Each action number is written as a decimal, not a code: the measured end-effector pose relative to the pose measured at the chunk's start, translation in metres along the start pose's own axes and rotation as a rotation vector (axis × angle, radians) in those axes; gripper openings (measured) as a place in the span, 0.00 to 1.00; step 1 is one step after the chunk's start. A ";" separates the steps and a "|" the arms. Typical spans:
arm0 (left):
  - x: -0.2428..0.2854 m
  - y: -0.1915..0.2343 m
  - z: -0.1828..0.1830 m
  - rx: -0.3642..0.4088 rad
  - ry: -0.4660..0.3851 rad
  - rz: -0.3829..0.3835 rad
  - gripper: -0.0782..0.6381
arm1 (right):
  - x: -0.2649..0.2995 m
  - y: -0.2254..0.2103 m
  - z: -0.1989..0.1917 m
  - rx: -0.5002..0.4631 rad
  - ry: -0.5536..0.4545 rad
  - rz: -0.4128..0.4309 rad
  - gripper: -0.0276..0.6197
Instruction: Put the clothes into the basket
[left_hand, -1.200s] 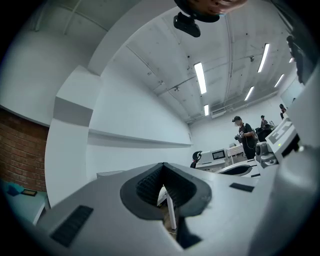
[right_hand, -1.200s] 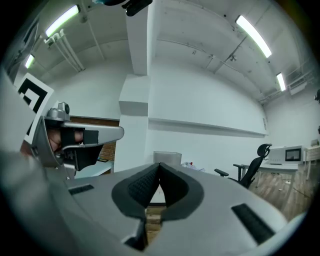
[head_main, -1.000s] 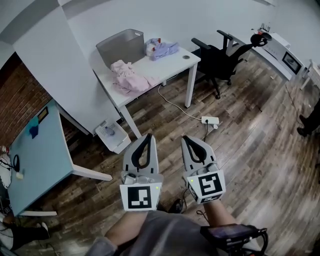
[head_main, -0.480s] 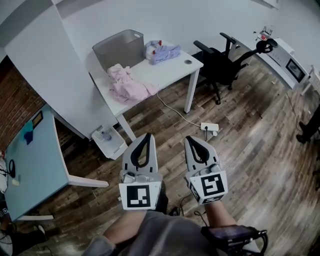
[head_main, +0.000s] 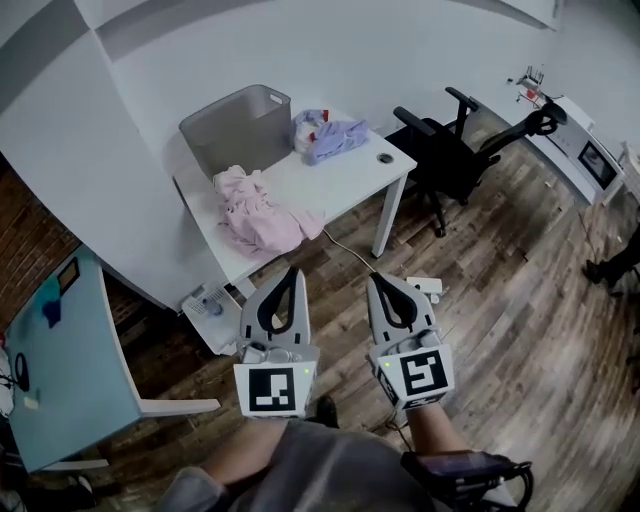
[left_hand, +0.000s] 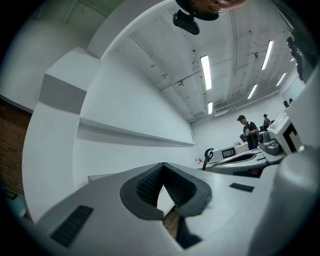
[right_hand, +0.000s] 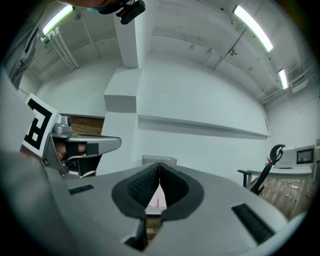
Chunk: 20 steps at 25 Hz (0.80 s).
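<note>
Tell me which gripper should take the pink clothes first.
Probably left: the left gripper lines up with the pink clothes; the right gripper sits off to their side. Both are shut and empty.

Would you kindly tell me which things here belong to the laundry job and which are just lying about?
Job: pink clothes, bluish clothes, gray basket.
Lying about: office chair, power strip, pale blue table.

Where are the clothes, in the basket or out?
Out: pink pile and bluish pile lie on the white table beside the grey basket.
</note>
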<state>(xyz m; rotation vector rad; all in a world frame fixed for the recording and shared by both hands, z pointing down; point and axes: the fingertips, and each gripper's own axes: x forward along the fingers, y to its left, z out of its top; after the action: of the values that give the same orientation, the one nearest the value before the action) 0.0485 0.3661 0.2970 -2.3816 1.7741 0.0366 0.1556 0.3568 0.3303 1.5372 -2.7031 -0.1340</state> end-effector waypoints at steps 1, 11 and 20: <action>0.006 0.004 0.000 -0.001 -0.003 0.000 0.12 | 0.007 -0.003 0.002 -0.002 -0.005 -0.002 0.05; 0.055 0.011 -0.023 -0.009 0.035 -0.027 0.12 | 0.046 -0.037 -0.008 -0.002 0.014 -0.036 0.05; 0.123 0.016 -0.054 0.015 0.094 0.059 0.12 | 0.105 -0.096 -0.019 -0.008 -0.012 0.026 0.05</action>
<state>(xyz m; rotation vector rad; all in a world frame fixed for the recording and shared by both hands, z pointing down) 0.0650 0.2372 0.3335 -2.3569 1.8786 -0.0829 0.1855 0.2164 0.3389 1.5036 -2.7265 -0.1539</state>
